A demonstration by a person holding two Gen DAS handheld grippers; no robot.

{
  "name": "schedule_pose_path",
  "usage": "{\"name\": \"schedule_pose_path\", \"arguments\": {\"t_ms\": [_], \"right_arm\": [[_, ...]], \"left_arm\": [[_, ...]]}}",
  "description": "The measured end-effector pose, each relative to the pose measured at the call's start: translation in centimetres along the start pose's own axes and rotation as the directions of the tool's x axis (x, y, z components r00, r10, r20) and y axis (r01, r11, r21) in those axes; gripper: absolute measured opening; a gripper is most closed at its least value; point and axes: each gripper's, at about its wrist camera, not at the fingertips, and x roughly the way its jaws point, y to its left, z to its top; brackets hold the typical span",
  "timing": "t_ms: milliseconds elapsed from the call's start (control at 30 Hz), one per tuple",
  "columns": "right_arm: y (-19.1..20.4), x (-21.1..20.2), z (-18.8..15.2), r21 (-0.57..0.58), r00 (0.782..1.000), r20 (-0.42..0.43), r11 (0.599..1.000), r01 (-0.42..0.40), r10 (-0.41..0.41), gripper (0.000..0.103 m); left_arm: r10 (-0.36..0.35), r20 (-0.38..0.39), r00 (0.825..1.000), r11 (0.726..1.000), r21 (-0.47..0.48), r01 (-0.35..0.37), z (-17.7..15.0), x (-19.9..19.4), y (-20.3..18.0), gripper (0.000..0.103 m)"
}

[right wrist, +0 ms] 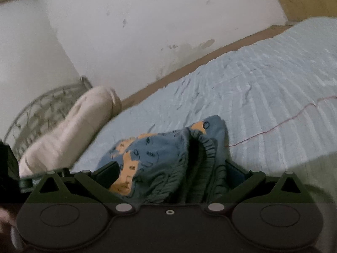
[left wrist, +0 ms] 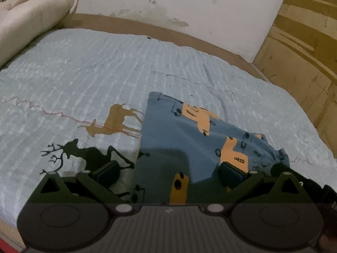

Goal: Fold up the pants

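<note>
Blue pants (left wrist: 189, 130) with orange and dark car prints lie on a light blue bedspread (left wrist: 88, 73). In the left wrist view my left gripper (left wrist: 168, 172) stands wide open just above the near edge of the pants, one finger on each side of the cloth. In the right wrist view my right gripper (right wrist: 170, 172) is open around the bunched, ribbed waistband of the pants (right wrist: 168, 154), with cloth heaped between the fingers. The other gripper's dark body shows at the right edge of the left wrist view.
A rolled cream blanket (left wrist: 31, 19) lies at the bed's far left; it also shows in the right wrist view (right wrist: 69, 130). Deer prints (left wrist: 113, 122) mark the bedspread. A white wall (left wrist: 168, 4) and brown bed frame border the bed. Cardboard boxes (left wrist: 305, 42) stand at the right.
</note>
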Motion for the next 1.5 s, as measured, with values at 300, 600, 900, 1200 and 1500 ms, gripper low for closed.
{"name": "schedule_pose_path", "arguments": {"t_ms": [300,600,900,1200,1500], "right_arm": [[1.4,0.3,-1.1,-0.074,0.987,0.009,0.984,0.159,-0.159,0.087],[0.9,-0.6,-1.5,-0.027,0.982,0.029,0.982,0.187,-0.186,0.064],[0.8,-1.4,-2.5,-0.021,0.982,0.064,0.984,0.179,-0.177,0.055],[0.6,-1.6,-2.6,-0.015,0.983,0.072,0.986,0.168,-0.167,0.053],[0.5,-1.7,-3.4,-0.026,0.982,0.100,0.986,0.164,-0.161,0.054]], "left_arm": [[0.030,-0.007,1.000,0.999,0.024,-0.030,-0.1,0.2,-0.4,0.102],[0.034,0.006,0.999,0.999,0.008,-0.034,-0.1,-1.1,-0.3,0.102],[-0.001,0.068,0.998,1.000,0.003,0.001,-0.4,-2.7,1.5,0.102],[-0.002,0.042,0.999,1.000,-0.022,0.003,-0.7,-1.8,1.8,0.092],[-0.035,0.030,0.999,0.996,-0.083,0.038,-0.6,-2.0,2.3,0.077]]}}
